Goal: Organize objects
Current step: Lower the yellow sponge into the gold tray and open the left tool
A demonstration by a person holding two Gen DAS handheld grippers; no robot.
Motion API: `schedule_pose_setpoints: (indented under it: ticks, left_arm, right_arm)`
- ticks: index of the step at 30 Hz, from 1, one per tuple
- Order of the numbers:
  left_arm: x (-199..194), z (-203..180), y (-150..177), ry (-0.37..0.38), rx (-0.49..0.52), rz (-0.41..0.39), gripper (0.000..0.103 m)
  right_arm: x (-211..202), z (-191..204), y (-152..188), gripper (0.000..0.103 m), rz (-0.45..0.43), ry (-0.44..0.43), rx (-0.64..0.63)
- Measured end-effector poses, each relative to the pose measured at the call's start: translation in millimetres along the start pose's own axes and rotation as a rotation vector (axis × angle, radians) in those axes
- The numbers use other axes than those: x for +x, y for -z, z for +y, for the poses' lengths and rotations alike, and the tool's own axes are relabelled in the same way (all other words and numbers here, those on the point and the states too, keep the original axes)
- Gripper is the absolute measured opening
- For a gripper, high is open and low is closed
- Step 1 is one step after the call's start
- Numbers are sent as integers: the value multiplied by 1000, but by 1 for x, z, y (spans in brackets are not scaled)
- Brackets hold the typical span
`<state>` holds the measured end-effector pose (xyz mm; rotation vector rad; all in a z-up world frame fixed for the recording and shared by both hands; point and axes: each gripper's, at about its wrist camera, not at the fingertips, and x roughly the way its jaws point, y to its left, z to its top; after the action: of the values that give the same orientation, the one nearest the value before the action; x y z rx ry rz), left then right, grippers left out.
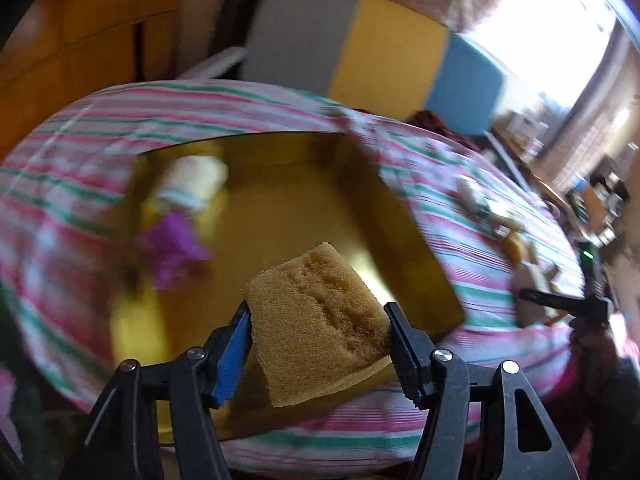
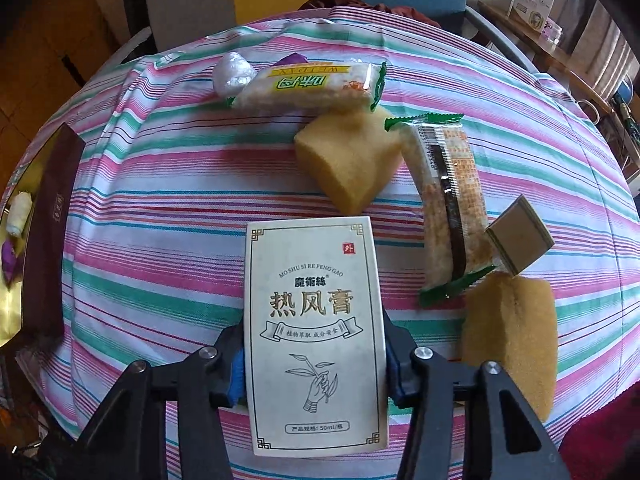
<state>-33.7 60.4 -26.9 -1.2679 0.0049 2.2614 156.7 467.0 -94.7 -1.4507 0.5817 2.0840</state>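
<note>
The white carton [image 2: 316, 332] reads "MO SHU SI RE FENG GAO", "魔術絲", large "热风膏", a red stamp "外", a banner "植物萃取 成分安全", and at the bottom "产品规格: 50ml/瓶". The snack packet [image 2: 308, 86] shows "WEIDAN" upside down. The other printing is too small or blurred to read.

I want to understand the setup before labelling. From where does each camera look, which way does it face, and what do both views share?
Left wrist view: sits on the left gripper, looks down into a yellow-lined open box; its black fingers pinch a tan porous sponge.
Right wrist view: sits on the right gripper, looks down at the pink, green and white striped cloth; its fingers flank a white printed carton.
Shared: the striped cloth, the box, the grey, yellow and blue panels.
</note>
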Motion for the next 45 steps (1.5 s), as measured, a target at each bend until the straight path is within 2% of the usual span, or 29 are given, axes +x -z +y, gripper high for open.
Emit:
schedule_pose_setpoints:
  ticks: [2, 7, 13, 21, 32, 39, 45]
  left_arm:
    - [1, 21, 1, -60, -25, 7, 64]
    - [9, 43, 2, -152, -23, 10, 65]
    - [25, 58, 3, -205, -11, 46, 68]
    - [33, 52, 6, -235, 52, 59, 71]
    - [22, 44, 13, -221, 60, 53, 81]
    - [3, 43, 15, -220, 33, 4, 81]
    - [-18, 30, 7, -304, 24, -119, 81]
  right_arm:
    - [0, -1, 0, 52, 0, -1, 2]
    - [1, 1, 1, 52, -1, -1, 2]
    - [1, 1, 2, 52, -1, -2, -1]
    - [1, 0, 2, 52, -1, -3, -1]
    - [1, 0, 1, 52, -1, -4, -1]
    - [2, 1, -1, 52, -2, 2, -9]
    - [3, 4, -3, 52, -5, 13, -17]
